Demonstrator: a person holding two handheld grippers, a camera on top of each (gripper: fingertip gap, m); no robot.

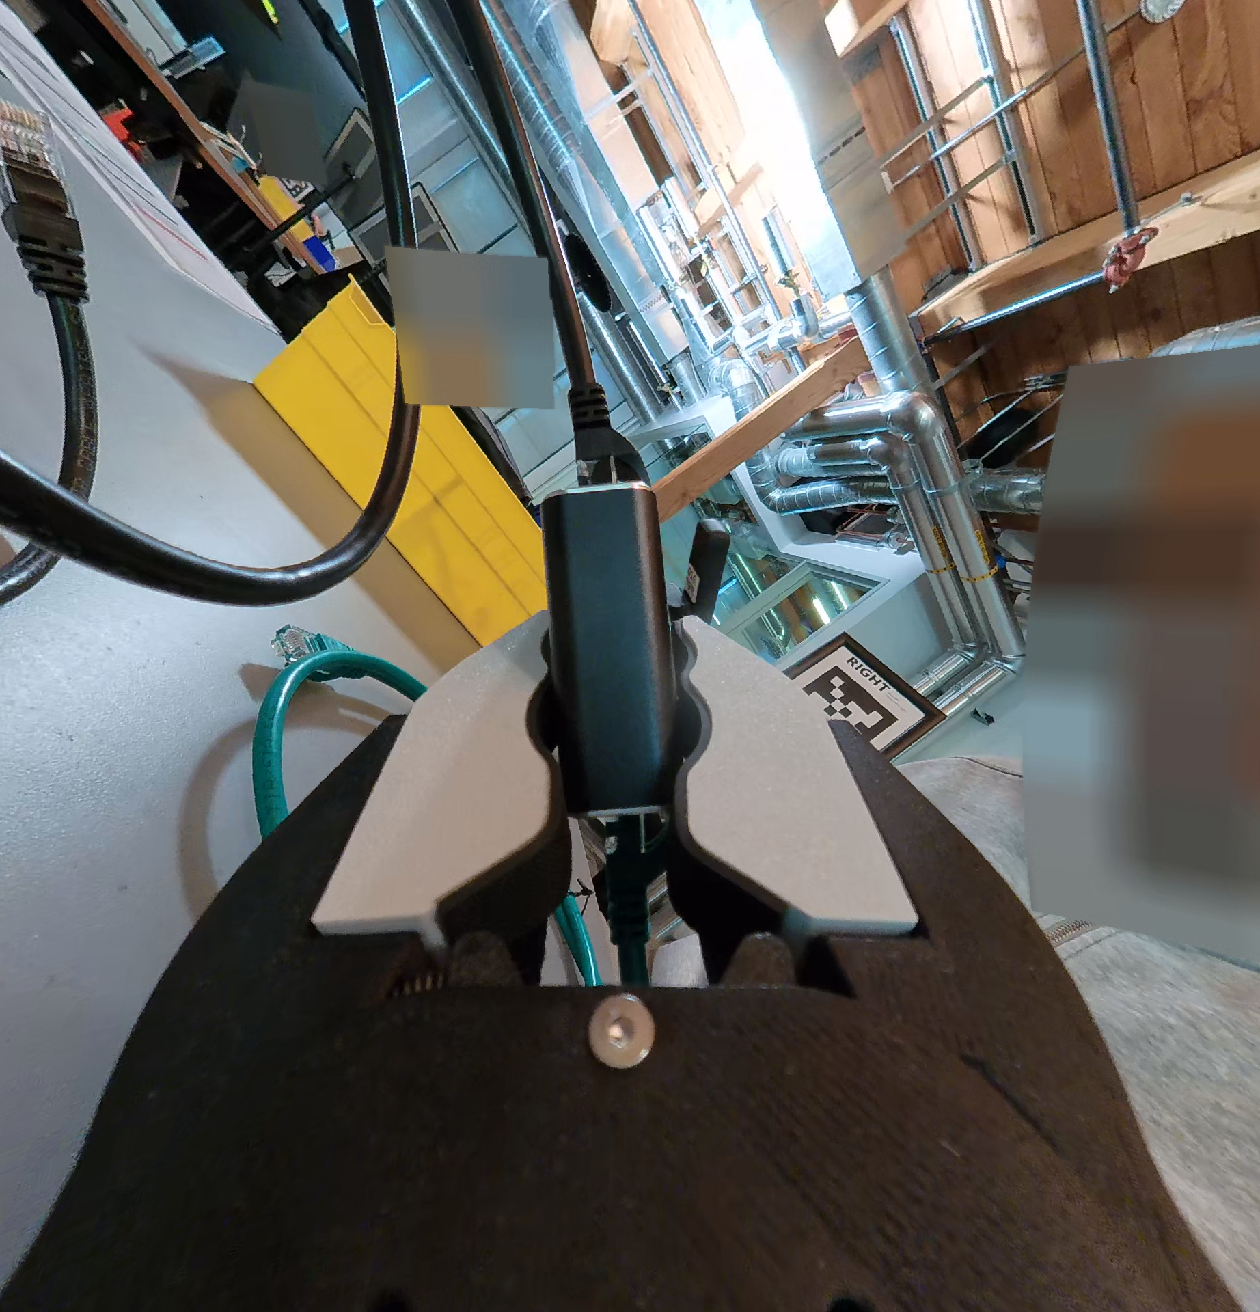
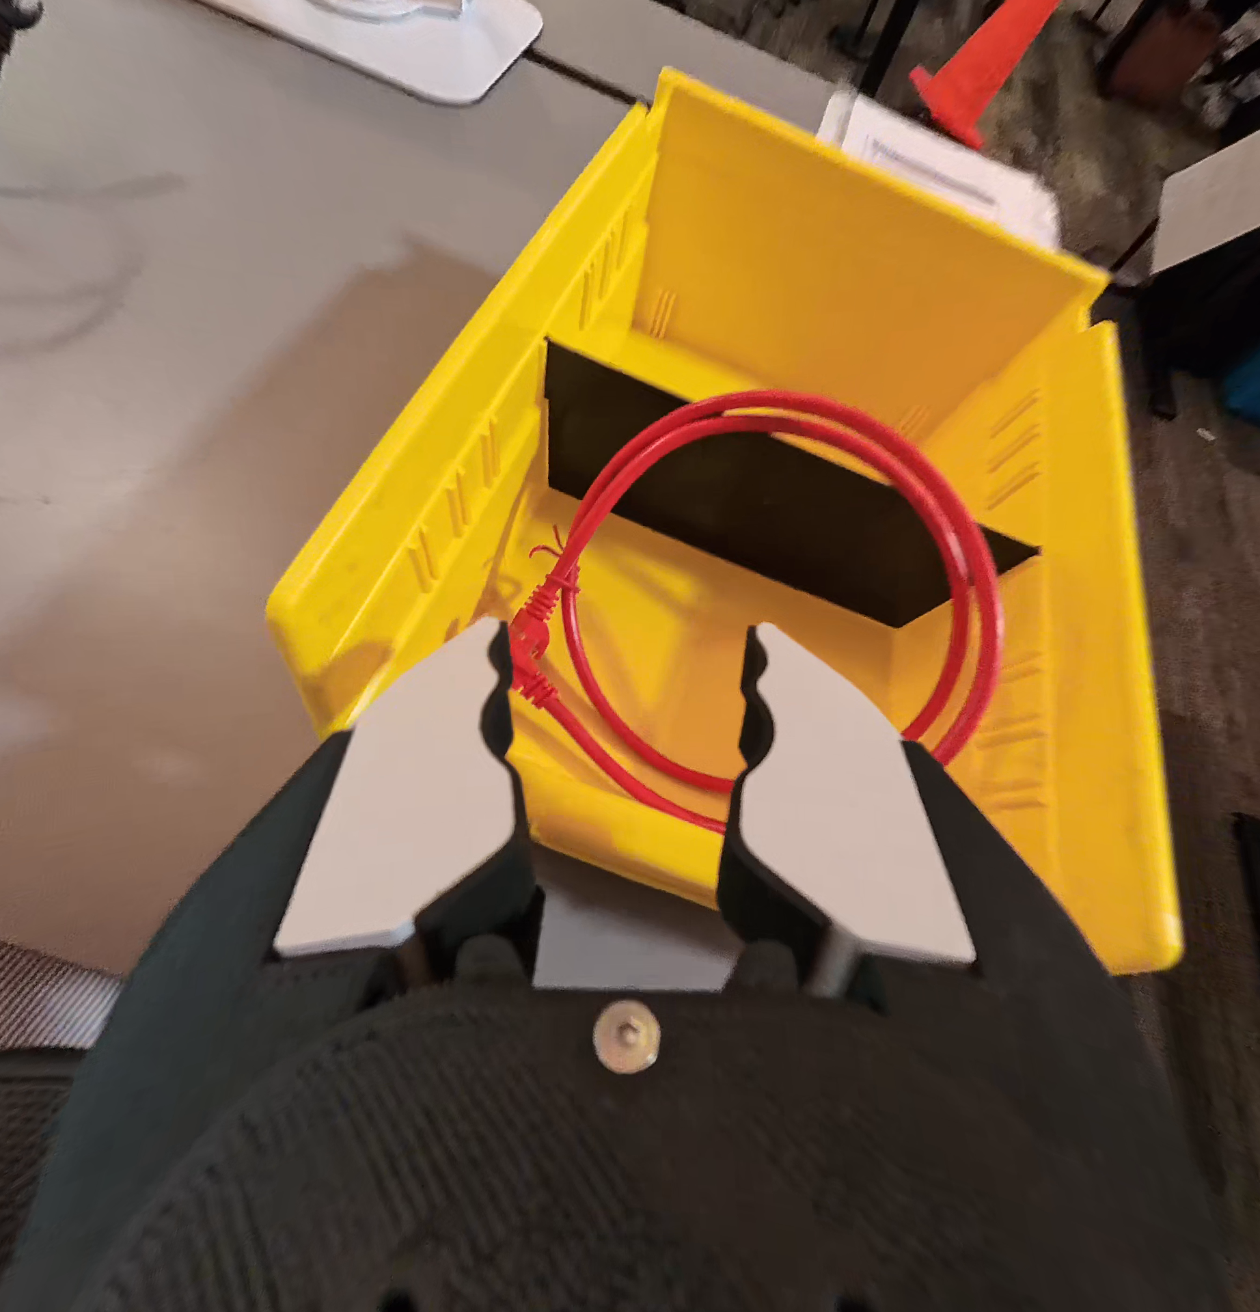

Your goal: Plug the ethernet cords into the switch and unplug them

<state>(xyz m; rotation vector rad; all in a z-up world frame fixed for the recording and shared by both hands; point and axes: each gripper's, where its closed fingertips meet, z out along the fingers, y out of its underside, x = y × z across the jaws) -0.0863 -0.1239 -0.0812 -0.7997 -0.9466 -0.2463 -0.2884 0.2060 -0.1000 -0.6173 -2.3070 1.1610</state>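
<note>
My left gripper is shut on a small black switch and holds it up off the grey table, tilted. A black ethernet cord is plugged into the switch's far end. A green ethernet cord is plugged into its near end, and its other plug lies on the table. A loose black plug hangs at the upper left. My right gripper is open and empty above a yellow bin that holds a coiled red ethernet cord.
The yellow bin also shows in the left wrist view at the table's edge. A black divider crosses the bin. A white flat object lies on the table beyond. An orange cone stands on the floor. Blurred patches cover parts of the left wrist view.
</note>
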